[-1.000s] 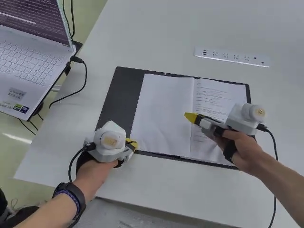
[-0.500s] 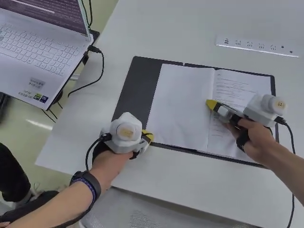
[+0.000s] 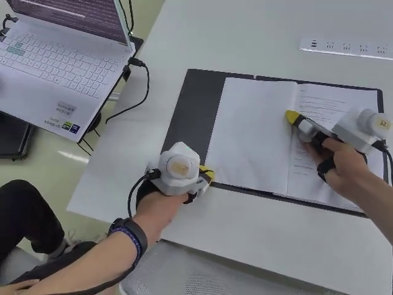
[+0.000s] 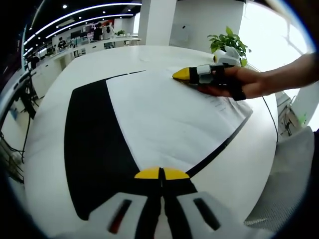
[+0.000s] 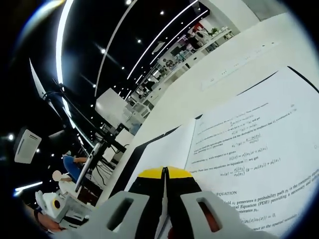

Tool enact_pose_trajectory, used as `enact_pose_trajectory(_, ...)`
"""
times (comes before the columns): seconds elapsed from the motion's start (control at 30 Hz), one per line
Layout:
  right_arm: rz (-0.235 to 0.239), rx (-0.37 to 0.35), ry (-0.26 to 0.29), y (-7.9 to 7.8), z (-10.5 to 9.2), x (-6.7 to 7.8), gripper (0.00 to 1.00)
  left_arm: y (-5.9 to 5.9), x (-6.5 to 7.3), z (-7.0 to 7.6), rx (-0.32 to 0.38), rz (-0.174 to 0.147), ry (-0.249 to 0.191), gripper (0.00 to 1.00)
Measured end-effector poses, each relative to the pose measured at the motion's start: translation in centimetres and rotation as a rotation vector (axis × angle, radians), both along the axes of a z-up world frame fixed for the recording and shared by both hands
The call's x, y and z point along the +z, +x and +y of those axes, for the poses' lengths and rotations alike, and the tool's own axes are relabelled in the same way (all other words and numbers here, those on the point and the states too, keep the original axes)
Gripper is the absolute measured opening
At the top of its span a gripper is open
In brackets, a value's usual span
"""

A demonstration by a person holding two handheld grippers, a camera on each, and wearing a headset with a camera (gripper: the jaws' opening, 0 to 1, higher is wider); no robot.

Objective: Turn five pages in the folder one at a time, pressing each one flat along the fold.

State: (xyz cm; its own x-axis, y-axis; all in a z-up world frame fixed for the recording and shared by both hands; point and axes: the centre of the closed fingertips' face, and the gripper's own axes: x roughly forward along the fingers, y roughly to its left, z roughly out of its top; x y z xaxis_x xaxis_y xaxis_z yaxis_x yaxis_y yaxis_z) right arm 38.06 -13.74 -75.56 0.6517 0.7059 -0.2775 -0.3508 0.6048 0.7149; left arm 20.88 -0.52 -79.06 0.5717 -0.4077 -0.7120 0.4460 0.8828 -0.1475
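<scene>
Since a second ago the right gripper [image 3: 290,115] has slid along the fold [image 3: 292,153] toward the folder's far edge, while the left gripper [image 3: 206,176] stays at the near left corner. The rest of the shift in the head view is the camera's own.

The folder [image 3: 190,117] lies open and flat on the white tabletop [image 3: 245,37]. Its black inner cover shows at the left, a blank page [image 3: 252,135] lies in the middle and a printed page [image 3: 334,101] at the right.

The right gripper's yellow fingers are pressed together with no gap and hold nothing. In the right gripper view they rest right at the fold, between the blank page [image 5: 169,144] and the printed page [image 5: 249,149].

The left gripper's fingers are likewise closed tip to tip and hold nothing. In the left gripper view they sit over the folder's near edge [image 4: 94,149], and the right gripper [image 4: 187,74] shows farther off on the paper, held in a hand [image 4: 234,82].

A laptop [image 3: 55,67] stands open off the tabletop's left edge, with a cable [image 3: 138,92] running from it. A power strip [image 3: 350,47] lies beyond the folder, well apart from it.
</scene>
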Motion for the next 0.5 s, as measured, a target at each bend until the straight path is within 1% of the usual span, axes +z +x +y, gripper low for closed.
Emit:
enact_pose_trajectory(0.13,-0.008,-0.021,-0.011,0.8,0.1,0.3,0.0,0.0,0.0,0.0,0.005,-0.01,0.002,0.0)
enact_pose_trajectory(0.23,-0.008,-0.033,-0.014,2.5,-0.4,-0.7,0.0,0.1,-0.1,0.0,0.013,-0.007,-0.001,0.0)
enact_pose_trajectory(0.33,-0.012,-0.039,-0.02,3.0,-0.5,-1.2,0.0,0.1,-0.1,0.0,0.004,-0.007,0.008,0.0)
enact_pose_trajectory(0.37,-0.012,-0.036,-0.025,3.6,-0.4,-1.6,0.0,0.1,-0.1,0.0,0.004,-0.006,0.007,0.0)
enact_pose_trajectory(0.43,-0.003,-0.03,-0.031,4.7,-0.4,-2.1,0.0,0.1,-0.1,0.0,0.007,-0.005,0.004,0.0)
enact_pose_trajectory(0.5,0.009,-0.028,-0.036,5.4,-0.5,-2.4,0.0,0.1,-0.1,0.0,0.014,-0.003,-0.001,0.0)
